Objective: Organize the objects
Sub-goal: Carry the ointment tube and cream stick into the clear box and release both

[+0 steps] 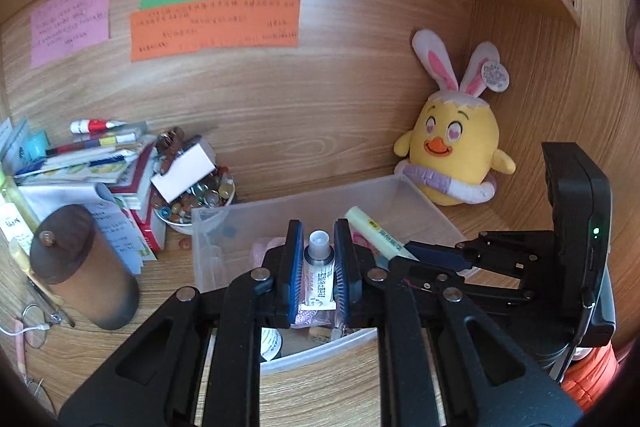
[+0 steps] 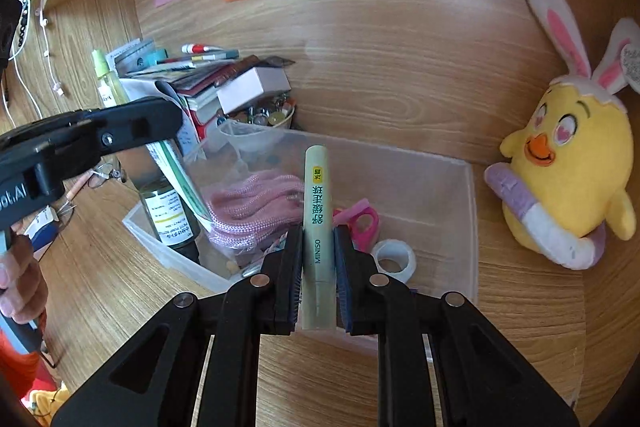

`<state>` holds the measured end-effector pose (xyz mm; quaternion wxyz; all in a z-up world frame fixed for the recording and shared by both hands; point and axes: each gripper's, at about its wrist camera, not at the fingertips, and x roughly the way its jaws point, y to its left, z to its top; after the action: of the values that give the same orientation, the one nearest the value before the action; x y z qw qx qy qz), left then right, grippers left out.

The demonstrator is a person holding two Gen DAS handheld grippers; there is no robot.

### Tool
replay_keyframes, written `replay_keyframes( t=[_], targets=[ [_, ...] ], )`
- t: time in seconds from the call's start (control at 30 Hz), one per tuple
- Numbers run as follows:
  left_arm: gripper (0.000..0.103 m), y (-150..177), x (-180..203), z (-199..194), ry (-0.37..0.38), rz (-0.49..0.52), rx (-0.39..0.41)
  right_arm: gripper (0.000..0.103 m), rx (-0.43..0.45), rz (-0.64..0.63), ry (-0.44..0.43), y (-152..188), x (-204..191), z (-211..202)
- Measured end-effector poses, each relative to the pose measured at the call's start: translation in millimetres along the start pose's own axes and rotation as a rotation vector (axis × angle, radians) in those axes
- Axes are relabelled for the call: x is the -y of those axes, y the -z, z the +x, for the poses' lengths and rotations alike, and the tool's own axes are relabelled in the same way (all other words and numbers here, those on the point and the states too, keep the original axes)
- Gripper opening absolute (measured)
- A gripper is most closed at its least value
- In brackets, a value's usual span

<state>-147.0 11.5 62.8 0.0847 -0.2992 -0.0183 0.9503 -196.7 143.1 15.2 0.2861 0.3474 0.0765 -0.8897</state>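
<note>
A clear plastic bin [image 1: 224, 227] [image 2: 460, 187] stands on the wooden desk. My left gripper [image 1: 319, 227] is shut on a small white tube [image 1: 319, 267] with a clear cap, held over the bin. My right gripper [image 2: 318, 231] is shut on a pale green MINISO tube [image 2: 318, 211], also over the bin; that tube shows in the left wrist view [image 1: 376, 231]. In the bin lie a pink braided cord [image 2: 256, 207], pink scissors [image 2: 364, 223], a white tape roll [image 2: 394, 259] and a dark bottle [image 2: 170, 219].
A yellow chick plush [image 1: 452, 147] [image 2: 560, 179] sits in the right corner. At the left are a brown cylinder [image 1: 80, 267], a stack of books and packets [image 1: 100, 155], a bowl of beads [image 1: 196, 203] with a white box [image 1: 184, 169], and glasses [image 1: 36, 319].
</note>
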Motion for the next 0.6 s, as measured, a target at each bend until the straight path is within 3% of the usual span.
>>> replay_keyframes(
  t=[0.33, 0.6],
  targets=[
    [0.015, 6, -6, 38, 0.016, -0.029, -0.108, 0.014, -0.056, -0.031, -0.006, 5, -5, 22],
    [0.018, 10, -12, 36, 0.025, -0.041, -0.110, 0.018, -0.043, -0.031, -0.031, 3, -5, 13]
  ],
)
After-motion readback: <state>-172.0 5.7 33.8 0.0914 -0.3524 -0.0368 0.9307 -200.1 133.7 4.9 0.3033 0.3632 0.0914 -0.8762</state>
